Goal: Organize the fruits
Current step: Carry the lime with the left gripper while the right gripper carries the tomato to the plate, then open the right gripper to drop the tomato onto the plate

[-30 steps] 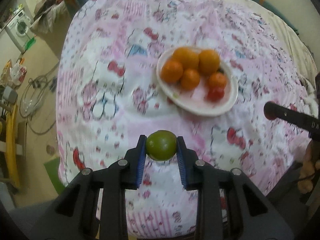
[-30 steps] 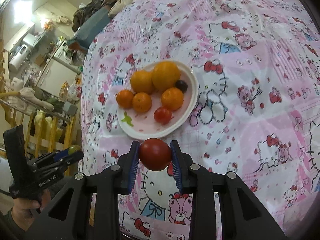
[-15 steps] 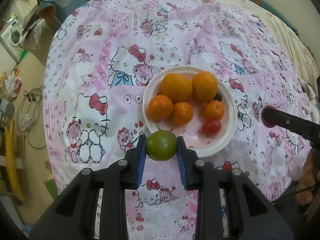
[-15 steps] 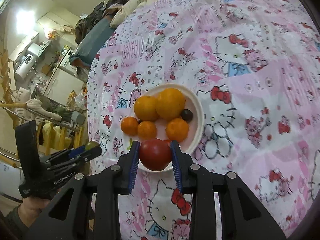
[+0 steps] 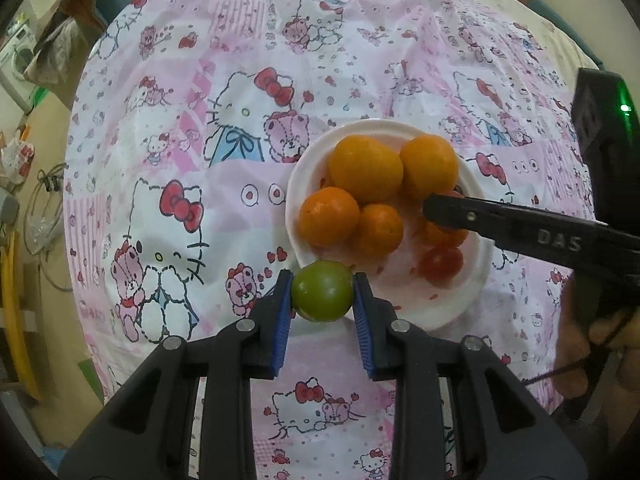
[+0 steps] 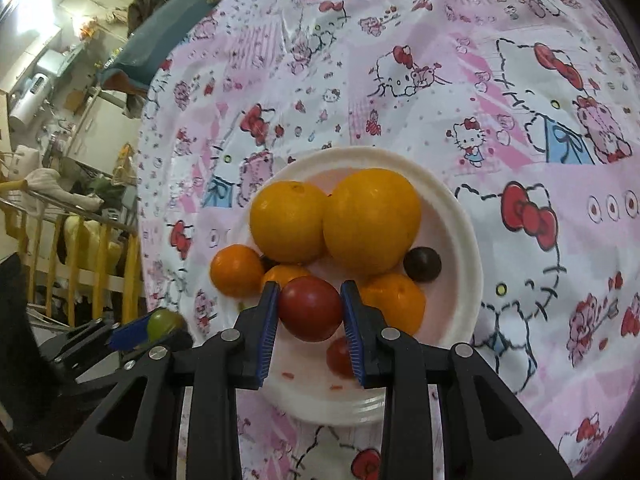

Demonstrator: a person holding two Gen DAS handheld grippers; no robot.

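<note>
Left gripper (image 5: 322, 299): we see its blue-padded fingers (image 5: 281, 320) clamped on a green fruit (image 5: 322, 297), low in the centre of the left wrist view, right at the near-left rim of the plate.
Right gripper (image 6: 309, 309): we see it closed on a red tomato (image 6: 310, 309), held over the lower half of the plate, centre of the right wrist view.
White plate (image 6: 468, 240): it sits on the cloth, centre-right in the left wrist view and in the middle of the right wrist view.
Large oranges: we count two, one (image 6: 289, 227) left and one (image 6: 372, 221) right, touching at the upper part of the plate.
Small oranges: one (image 6: 237, 270) at the plate's left edge, one (image 6: 285, 274) just above the left finger, one (image 6: 397, 306) right of the held tomato.
Dark round fruit (image 6: 422, 265): lower right of the right-hand large orange.
Small red tomato (image 6: 339, 357): on the plate floor, partly hidden behind the right finger.
Tablecloth (image 5: 192, 128): pink and white cartoon-cat print, filling most of both views.
Other gripper seen across: from the left wrist view, the right tool's black finger (image 5: 480, 216) reaches in from the right edge over the plate; what it holds we cannot tell from there.
</note>
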